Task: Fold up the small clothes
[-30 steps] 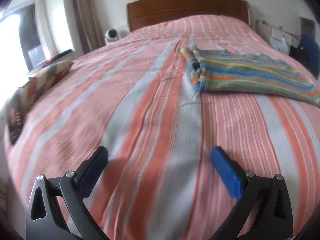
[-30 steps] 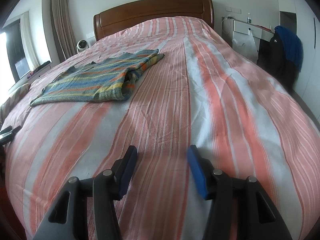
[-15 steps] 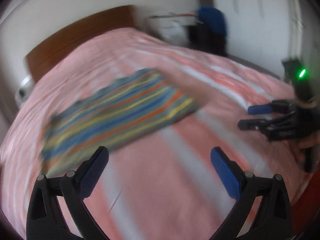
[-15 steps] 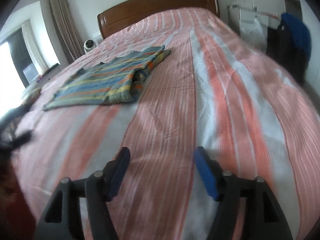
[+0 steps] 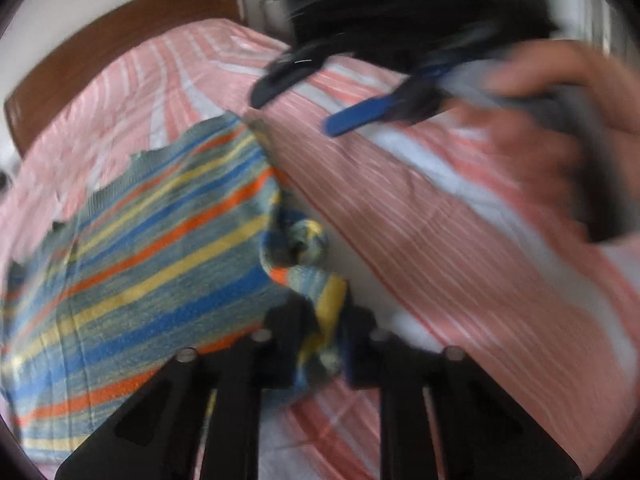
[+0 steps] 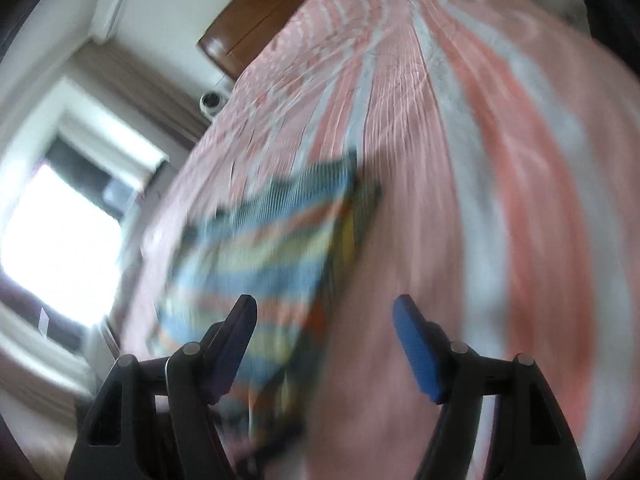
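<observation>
A small striped knit sweater [image 5: 152, 264], blue, yellow, orange and grey-green, lies on the pink-striped bed [image 5: 460, 240]. My left gripper [image 5: 324, 340] is shut on a bunched corner of the sweater at its near right edge. My right gripper [image 6: 324, 344] is open and empty, hovering over the bed with the blurred sweater [image 6: 264, 256] under its left finger. It also shows in the left wrist view [image 5: 316, 100], open, held by a hand [image 5: 560, 120] above the bed beyond the sweater.
A wooden headboard [image 5: 112, 40] stands at the far end of the bed. A bright window [image 6: 56, 232] and curtains are at the left. A small white device [image 6: 212, 102] sits beside the headboard. Both views are motion-blurred.
My left gripper swung over to the sweater and closed on its corner. My right gripper moved up the bed to the sweater and tilted, staying open.
</observation>
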`<state>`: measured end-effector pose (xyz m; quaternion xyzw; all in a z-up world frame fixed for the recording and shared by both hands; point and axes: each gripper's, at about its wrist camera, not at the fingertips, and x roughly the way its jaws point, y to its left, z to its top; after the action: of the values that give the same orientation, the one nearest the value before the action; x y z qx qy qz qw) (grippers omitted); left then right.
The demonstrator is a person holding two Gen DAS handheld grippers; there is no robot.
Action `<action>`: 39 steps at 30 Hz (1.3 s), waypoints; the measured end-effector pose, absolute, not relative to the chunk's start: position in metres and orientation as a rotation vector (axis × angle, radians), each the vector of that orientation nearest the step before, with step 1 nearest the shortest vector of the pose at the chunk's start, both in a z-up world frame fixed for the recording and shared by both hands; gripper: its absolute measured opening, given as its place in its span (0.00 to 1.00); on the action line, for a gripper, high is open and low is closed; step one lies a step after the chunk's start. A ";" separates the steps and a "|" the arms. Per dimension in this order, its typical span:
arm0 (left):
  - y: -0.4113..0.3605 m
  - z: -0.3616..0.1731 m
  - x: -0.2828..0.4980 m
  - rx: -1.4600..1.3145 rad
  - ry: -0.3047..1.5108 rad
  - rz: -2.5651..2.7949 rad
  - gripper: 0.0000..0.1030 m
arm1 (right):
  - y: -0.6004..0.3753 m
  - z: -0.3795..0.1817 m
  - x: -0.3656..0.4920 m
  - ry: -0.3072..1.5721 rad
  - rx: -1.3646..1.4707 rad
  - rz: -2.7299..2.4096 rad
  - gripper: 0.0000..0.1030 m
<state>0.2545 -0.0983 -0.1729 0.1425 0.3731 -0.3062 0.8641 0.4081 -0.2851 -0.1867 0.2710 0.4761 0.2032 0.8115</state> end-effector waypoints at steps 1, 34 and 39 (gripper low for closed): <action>-0.091 -0.170 0.256 0.252 0.785 -0.653 0.10 | -0.285 -0.194 0.424 1.029 0.626 0.423 0.68; 0.216 -0.141 0.260 -0.311 0.816 -0.203 0.85 | 0.055 -0.142 0.441 0.978 0.294 0.700 0.44; 0.220 -0.184 0.308 -0.129 0.933 0.025 0.78 | 0.019 -0.163 0.375 1.079 0.094 0.687 0.47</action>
<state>0.3079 0.2196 -0.1838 -0.0622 0.4495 0.0121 0.8910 0.3753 0.0189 -0.1634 0.0438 0.5032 0.3204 0.8014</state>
